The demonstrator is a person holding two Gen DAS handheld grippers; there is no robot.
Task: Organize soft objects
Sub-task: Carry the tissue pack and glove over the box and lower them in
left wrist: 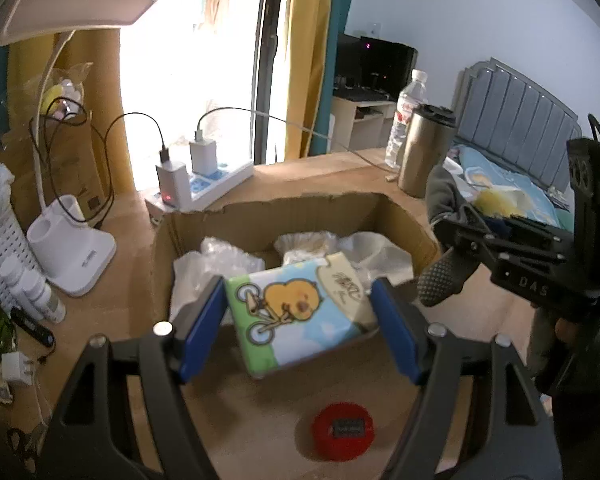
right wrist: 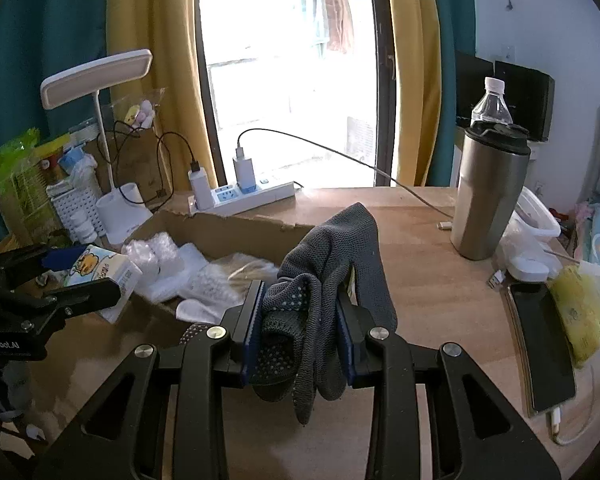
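The left hand-held gripper (left wrist: 300,316) angles downward over the near edge of the cardboard box (left wrist: 284,212), its blue pads pinching a tissue pack (left wrist: 300,312) with a cartoon chick on a bicycle. The pack hangs tilted above the box's near rim, clear of the crumpled plastic bags (left wrist: 220,260) inside. Below it, a red round object (left wrist: 342,430) lies on the counter (left wrist: 112,320) near its front edge. To the right, the right hand-held gripper (right wrist: 300,332) also tips downward, beside the box's right side, its jaws pressed on a bunched grey dotted sock (right wrist: 320,288) that drapes over and below the pads. A steel tumbler (right wrist: 488,196) stands toward the counter's far right corner.
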